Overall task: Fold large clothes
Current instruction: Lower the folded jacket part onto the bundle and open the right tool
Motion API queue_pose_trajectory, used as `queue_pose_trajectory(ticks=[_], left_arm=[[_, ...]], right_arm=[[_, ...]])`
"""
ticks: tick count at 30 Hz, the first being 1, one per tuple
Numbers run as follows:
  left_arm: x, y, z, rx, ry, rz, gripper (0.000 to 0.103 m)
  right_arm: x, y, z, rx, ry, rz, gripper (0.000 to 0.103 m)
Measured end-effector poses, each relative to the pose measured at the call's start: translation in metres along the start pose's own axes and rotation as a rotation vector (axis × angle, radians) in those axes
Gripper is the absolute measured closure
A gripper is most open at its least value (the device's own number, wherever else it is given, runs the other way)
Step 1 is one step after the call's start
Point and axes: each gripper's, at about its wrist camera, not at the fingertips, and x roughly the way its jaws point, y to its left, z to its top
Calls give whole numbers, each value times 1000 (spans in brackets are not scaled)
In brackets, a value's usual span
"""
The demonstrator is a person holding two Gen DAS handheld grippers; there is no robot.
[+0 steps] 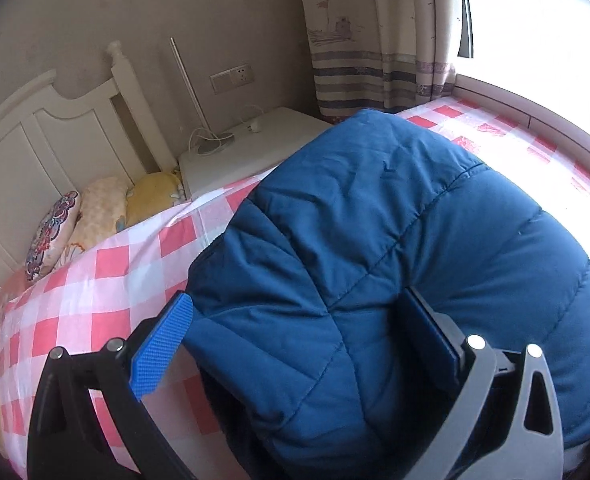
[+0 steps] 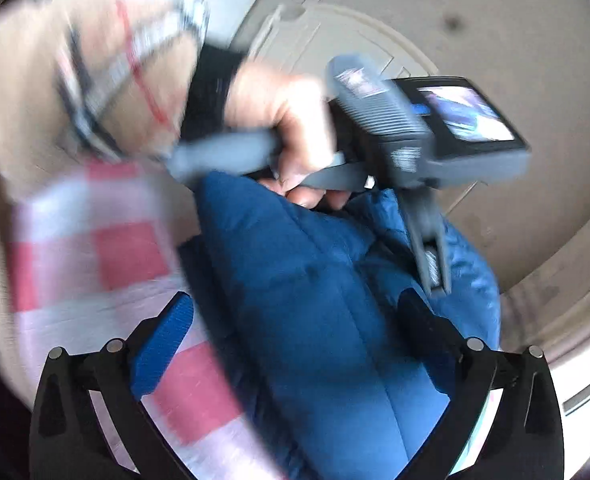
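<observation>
Two grippers, one blue quilted padded jacket (image 1: 375, 240) bunched on the pink-and-white checked bedsheet (image 1: 107, 280)

My right gripper (image 2: 295, 344) and left gripper (image 1: 303, 340) both stood wide, pads straddling the fabric without pinching it. I judged the fold needed flat layers first: grab the hem edge, not the puffy middle

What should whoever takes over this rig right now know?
Left tool: jaws wide, blue jacket bunched between them; no pad visibly pressing it.
Right tool: open, jacket between its jaws, picture blurred.
Jacket lies in a puffy heap on the checked bed sheet.
Done: unclear, perhaps one fold.
Left: flatten it and finish folding, likely a fresh grip first.
</observation>
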Motion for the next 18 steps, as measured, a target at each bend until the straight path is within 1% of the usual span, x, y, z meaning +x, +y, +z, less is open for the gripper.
queue_pose_trajectory(ticks=[1,2,3,4,6,7,9,10,12,13,14,15,16,18], left_arm=[[1,-1,1,8,-1,9,2],[0,-2,2,13,-1,14,2],[0,-4,2,19,-2,19,2],[1,-4,3,20,-2,19,2],[2,-3,3,14,1,14,2],[3,-2,2,11,2,12,2],[2,-2,2,9,1,15,2],[2,-3,2,9,0,18,2],[2,-4,2,7,1,21,2],[2,-4,1,6,2,21,2],[2,-4,1,7,2,20,2],[2,-4,1,6,3,21,2],[3,-3,0,4,3,21,2],[4,-1,-2,-4,8,29,2]], right_arm=[[-9,-8,-4,38,-15,29,15],[-19,-21,-7,94,-36,62,26],[-29,-39,-12,177,-56,84,33],[-34,-52,-15,229,-65,90,34],[-40,-83,-27,353,-77,88,43],[-40,-91,-30,386,-70,86,45],[-33,-102,-32,433,-65,111,49],[-28,-101,-30,444,-71,138,50],[-20,-91,-21,417,-81,169,51],[-21,-72,-14,383,-85,186,51],[-18,-63,-11,360,-80,199,50],[-11,-54,-7,343,-63,211,50],[3,-47,-2,327,-25,214,49],[26,-36,0,292,23,195,48]])
